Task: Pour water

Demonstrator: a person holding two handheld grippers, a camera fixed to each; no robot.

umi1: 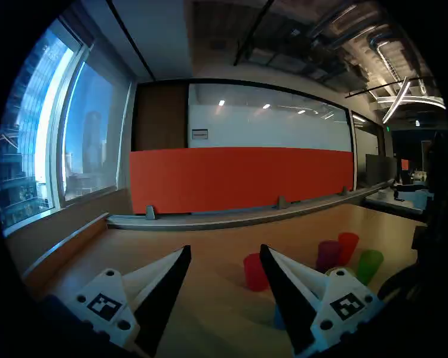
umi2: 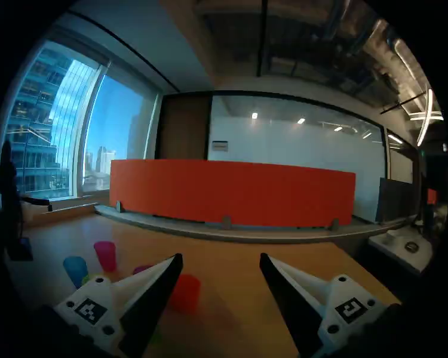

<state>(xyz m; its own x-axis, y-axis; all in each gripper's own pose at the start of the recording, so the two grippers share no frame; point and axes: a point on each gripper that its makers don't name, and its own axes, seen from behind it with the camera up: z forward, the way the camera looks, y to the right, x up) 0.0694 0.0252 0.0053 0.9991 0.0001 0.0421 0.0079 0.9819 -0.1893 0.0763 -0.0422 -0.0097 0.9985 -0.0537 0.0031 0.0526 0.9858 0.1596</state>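
Wood-toned worktop [umi1: 224, 235] runs up to an orange partition [umi1: 242, 179], which stands on a grey rail along the far edge. Left of the partition, a tall window [umi1: 51, 137] shows city towers and blue sky. Behind the partition rises a glass wall [umi1: 272, 119] that reflects small lamps, and above it the ceiling [umi1: 319, 36] is open, with bare pipes and strip lights. To the right of the partition a dark monitor [umi2: 394, 200] sits on a neighbouring desk.

In the left gripper view, the left hand-held gripper [umi1: 225, 247] has its fingers wide apart with nothing between them. On the near side of the partition, well short of it, stand a red cup [umi1: 255, 271], a purple cup [umi1: 328, 255], an orange cup [umi1: 347, 246] and a green cup [umi1: 369, 265], all upright.

In the right gripper view, the right hand-held gripper [umi2: 221, 256] is likewise spread and holds nothing. A blue cup [umi2: 76, 269] and a pink cup [umi2: 106, 255] stand upright in front of the partition's left end.
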